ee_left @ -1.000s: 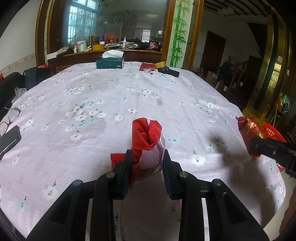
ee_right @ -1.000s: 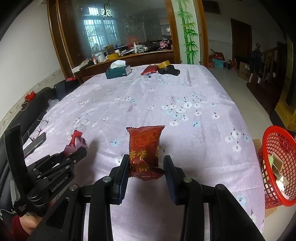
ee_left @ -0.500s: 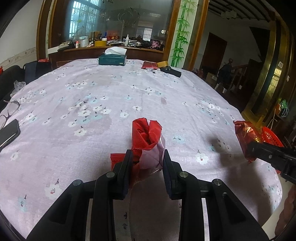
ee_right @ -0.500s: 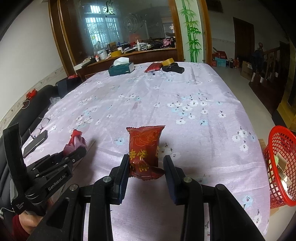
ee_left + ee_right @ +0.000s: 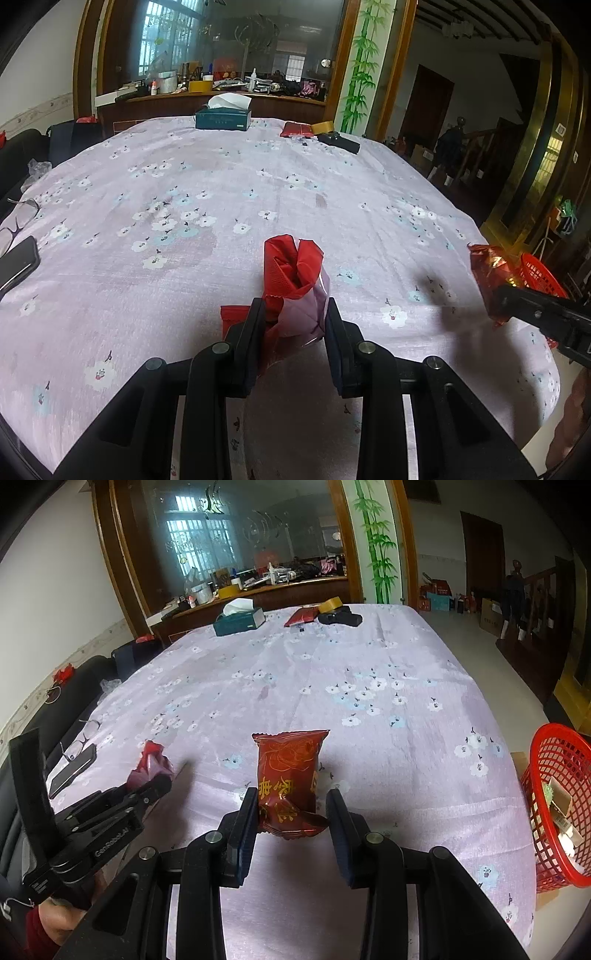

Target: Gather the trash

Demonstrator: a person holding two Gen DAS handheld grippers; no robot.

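Trash in two pieces, each lifted above the near edge of a table (image 5: 406, 686) draped in pale lilac cloth with small white flowers; crumpled red wrapper (image 5: 293, 273) with a clear film patch, pinched upright in the closed jaws of the left gripper (image 5: 291, 321), folded red top poking above the fingertips, more red film sticking out past the left finger; same wrapper seen from the right wrist as a small red and pink bunch (image 5: 151, 764) at the tip of the left gripper (image 5: 155, 782); dark red snack packet (image 5: 291, 779) with gold rose drawing and gold characters, crimped at top and bottom, standing upright between the half-closed jaws of the right gripper (image 5: 291, 808), pressed against the left pad, right pad hidden behind the packet's lower corner; same packet glimpsed at the right rim of the left wrist view (image 5: 487, 273), clamped in the right gripper (image 5: 506, 299); red mesh basket (image 5: 557, 805) on the floor just off the table's right edge, holding scraps of cardboard and paper; teal tissue box (image 5: 240, 620) at the far edge; eyeglasses (image 5: 79, 738) and dark phone (image 5: 72, 771) at the left edge.

Compared with a second ago: same grips, same jaw widths, both pieces in the same place between the fingers; only a slight shift in framing of the room behind.
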